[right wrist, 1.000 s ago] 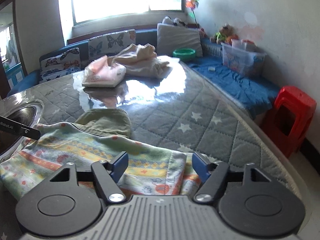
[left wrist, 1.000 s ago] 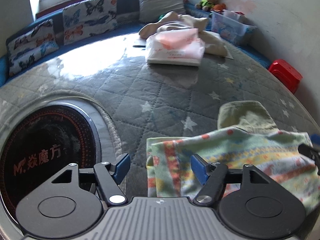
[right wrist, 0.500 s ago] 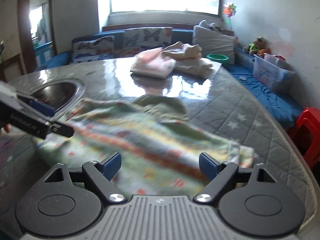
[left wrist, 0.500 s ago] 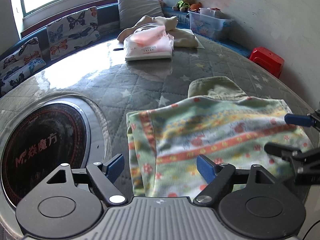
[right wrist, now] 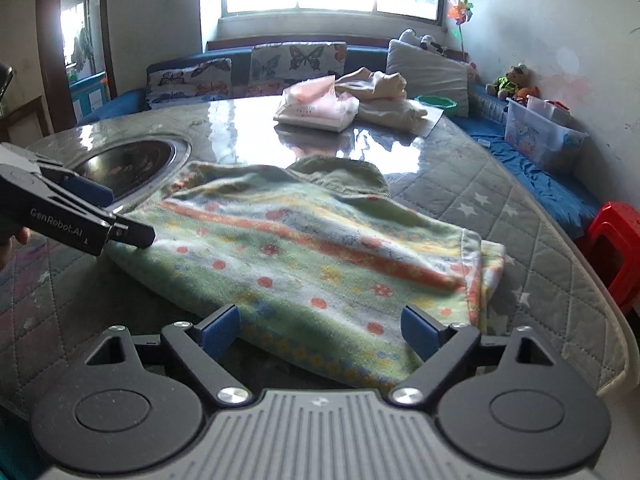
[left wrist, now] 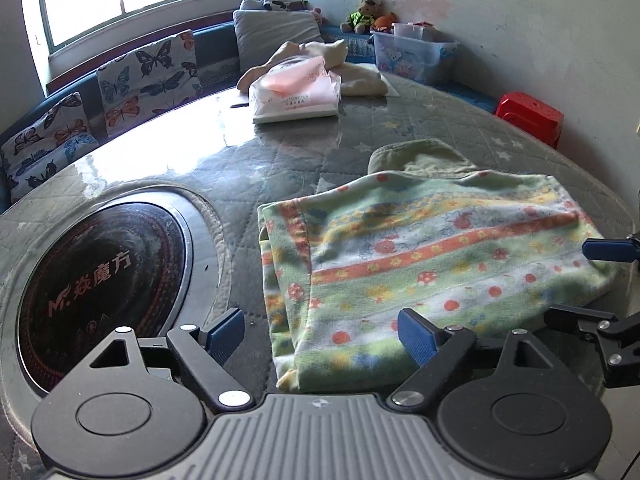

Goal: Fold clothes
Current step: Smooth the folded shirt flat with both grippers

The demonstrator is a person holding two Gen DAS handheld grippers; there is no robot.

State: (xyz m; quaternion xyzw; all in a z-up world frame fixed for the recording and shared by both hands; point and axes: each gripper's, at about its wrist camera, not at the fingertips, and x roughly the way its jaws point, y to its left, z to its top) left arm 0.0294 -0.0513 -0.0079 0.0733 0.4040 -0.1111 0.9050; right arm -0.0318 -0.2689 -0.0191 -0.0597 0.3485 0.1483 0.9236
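Note:
A folded green garment with orange stripes and a flower print lies flat on the quilted table, on top of an olive cloth. My left gripper hovers at the garment's near left corner with its jaws opening; the corner shows between the fingers, and the pads do not press on it. My right gripper stands open over the opposite edge of the garment, not gripping it. Each gripper shows in the other's view: the right gripper at the right edge, the left gripper at the left.
A round black hob is sunk into the table left of the garment. Farther back lie a pink packet and a cream clothes pile. A red stool and a plastic bin stand beyond the table's right edge.
Both grippers have drawn back from the garment and their jaws have widened. The garment now lies spread flat, with more of it in both views.

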